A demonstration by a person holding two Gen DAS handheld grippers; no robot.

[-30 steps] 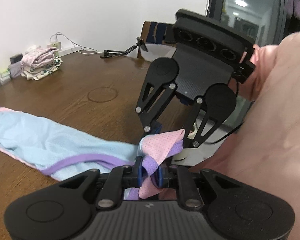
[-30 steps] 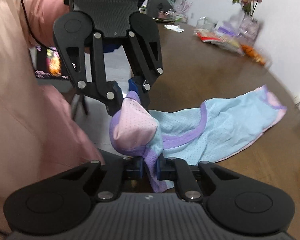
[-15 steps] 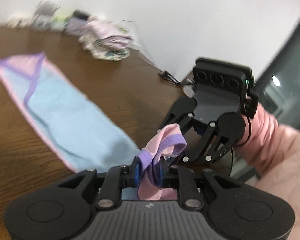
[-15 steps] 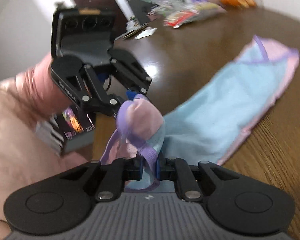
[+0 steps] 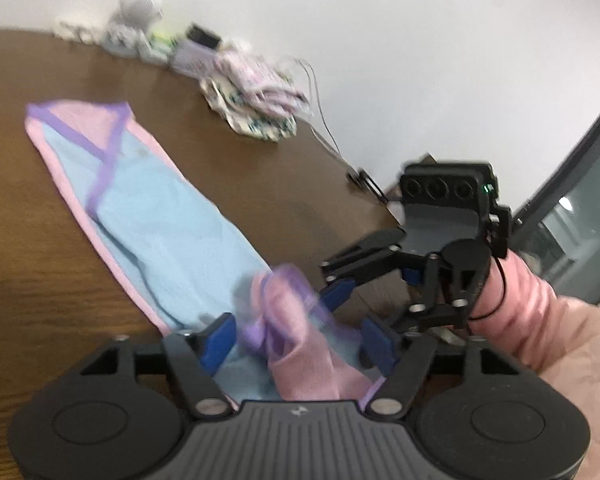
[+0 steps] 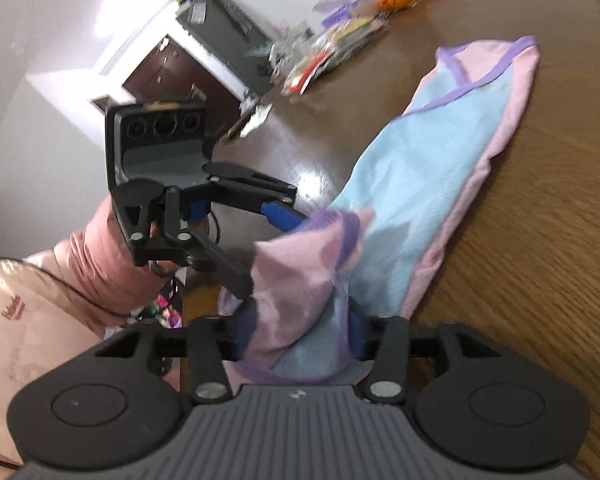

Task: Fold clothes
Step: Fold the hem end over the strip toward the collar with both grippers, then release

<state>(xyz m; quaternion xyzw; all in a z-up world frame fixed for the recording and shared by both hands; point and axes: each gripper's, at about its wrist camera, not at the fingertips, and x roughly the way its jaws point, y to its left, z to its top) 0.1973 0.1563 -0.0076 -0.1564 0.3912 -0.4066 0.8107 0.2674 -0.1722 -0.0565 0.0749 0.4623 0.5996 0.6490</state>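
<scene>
A light blue garment (image 5: 156, 216) with pink panels and purple trim lies stretched along the brown table (image 5: 28, 280); it also shows in the right wrist view (image 6: 428, 168). Its near end is bunched and blurred between both grippers. My left gripper (image 5: 296, 340) is open, its blue pads (image 5: 218, 338) spread on either side of the bunched pink end. My right gripper (image 6: 300, 332) is open too, with the cloth loose between its fingers. Each gripper shows in the other's view, the right gripper (image 5: 360, 308) and the left gripper (image 6: 260, 240), both with jaws apart.
A pile of folded clothes (image 5: 256, 96) and small items sit at the table's far edge by the wall, with a cable (image 5: 328, 136). Snack packets and clutter (image 6: 332, 48) lie at the other end. The person's pink sleeve (image 5: 540, 320) is close by.
Both grippers have opened and let go of the garment's bunched end, which is dropping. The views have swung so the garment lies stretched out along the table.
</scene>
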